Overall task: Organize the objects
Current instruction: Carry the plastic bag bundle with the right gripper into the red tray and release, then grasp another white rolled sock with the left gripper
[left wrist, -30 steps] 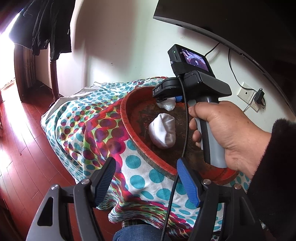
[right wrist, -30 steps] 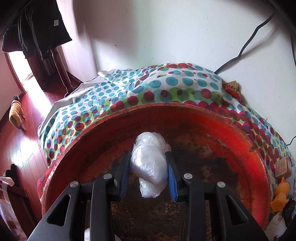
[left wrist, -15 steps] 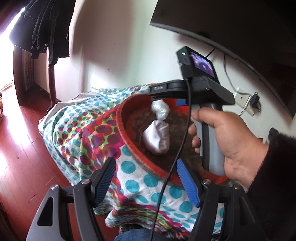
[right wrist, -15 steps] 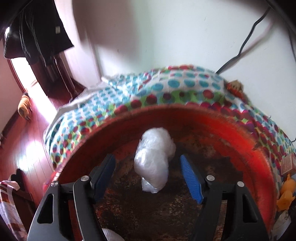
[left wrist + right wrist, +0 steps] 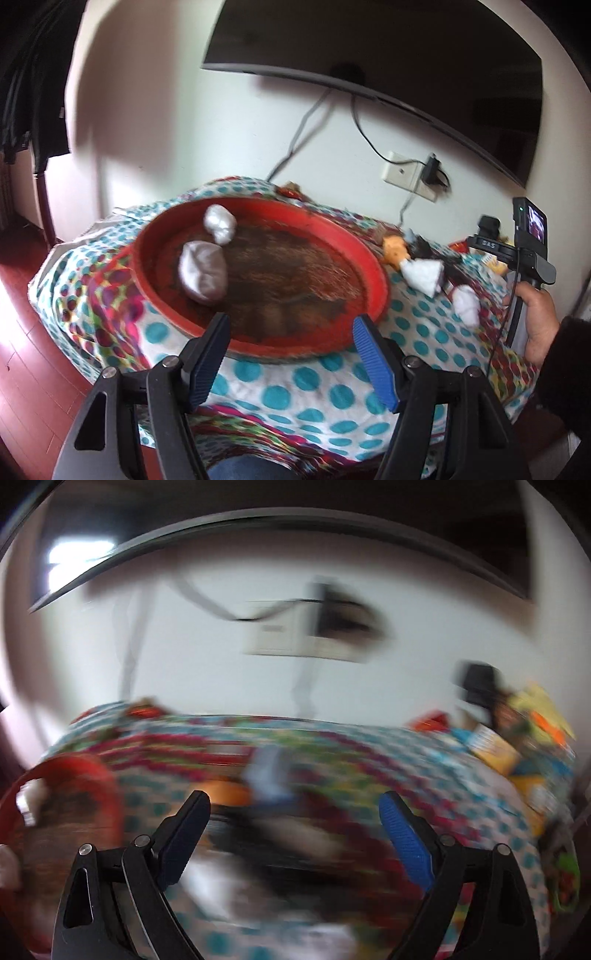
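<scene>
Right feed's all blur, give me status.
Both grippers open, empty: left, right. Two white bundles in red basin. More bundles on cloth, reach unobstructed.

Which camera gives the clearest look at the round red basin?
The left wrist view: the round red basin shows whole and sharp, holding two white bundles. The right wrist view catches only a motion-blurred edge at far left.

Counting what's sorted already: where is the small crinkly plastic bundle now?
Left wrist view: small plastic bundle lies inside the red basin, far-left rim, beside the larger white bundle.
</scene>
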Action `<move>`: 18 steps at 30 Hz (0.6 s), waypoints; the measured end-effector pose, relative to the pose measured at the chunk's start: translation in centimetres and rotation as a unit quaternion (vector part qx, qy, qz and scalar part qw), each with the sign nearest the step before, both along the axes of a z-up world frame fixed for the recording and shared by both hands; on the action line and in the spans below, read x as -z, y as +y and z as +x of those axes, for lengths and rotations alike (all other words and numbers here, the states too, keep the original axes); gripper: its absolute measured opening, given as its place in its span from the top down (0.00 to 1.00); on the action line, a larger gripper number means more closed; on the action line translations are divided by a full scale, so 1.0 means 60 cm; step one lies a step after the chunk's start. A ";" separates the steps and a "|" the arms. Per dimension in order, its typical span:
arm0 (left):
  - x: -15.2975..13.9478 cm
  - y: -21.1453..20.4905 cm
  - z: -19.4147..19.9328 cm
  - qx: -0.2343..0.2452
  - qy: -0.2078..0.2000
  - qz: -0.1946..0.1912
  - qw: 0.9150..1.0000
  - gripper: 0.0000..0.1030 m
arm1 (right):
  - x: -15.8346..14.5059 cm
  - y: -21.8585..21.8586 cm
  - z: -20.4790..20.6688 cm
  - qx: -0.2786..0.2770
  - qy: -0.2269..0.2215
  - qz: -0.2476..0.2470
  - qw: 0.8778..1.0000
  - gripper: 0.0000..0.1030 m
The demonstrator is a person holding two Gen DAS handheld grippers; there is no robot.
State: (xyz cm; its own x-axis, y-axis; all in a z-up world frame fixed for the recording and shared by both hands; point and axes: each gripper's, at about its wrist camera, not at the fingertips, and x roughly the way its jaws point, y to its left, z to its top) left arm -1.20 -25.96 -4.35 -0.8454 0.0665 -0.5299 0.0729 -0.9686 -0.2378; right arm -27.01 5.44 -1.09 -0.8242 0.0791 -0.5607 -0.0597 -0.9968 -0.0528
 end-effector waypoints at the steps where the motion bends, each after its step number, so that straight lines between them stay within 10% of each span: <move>1: 0.003 0.011 -0.002 0.008 0.000 -0.001 1.000 0.32 | 0.005 0.044 0.001 0.023 0.001 -0.004 1.000 0.10; 8: 0.022 0.131 -0.036 0.088 -0.017 -0.036 0.995 0.32 | 0.077 0.246 -0.001 0.105 -0.039 -0.019 0.994 0.10; 18: 0.014 0.289 -0.155 0.145 -0.052 -0.078 0.985 0.32 | 0.146 0.304 -0.036 0.106 -0.137 -0.117 0.978 0.00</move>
State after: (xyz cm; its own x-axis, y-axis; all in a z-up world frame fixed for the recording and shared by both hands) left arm -10.50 -8.63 -5.16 -0.7432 0.2085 -0.6357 -0.1971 -0.9763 -0.0898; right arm -29.17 23.67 -9.82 -0.6202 0.0739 -0.7810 -0.2810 -0.9504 0.1332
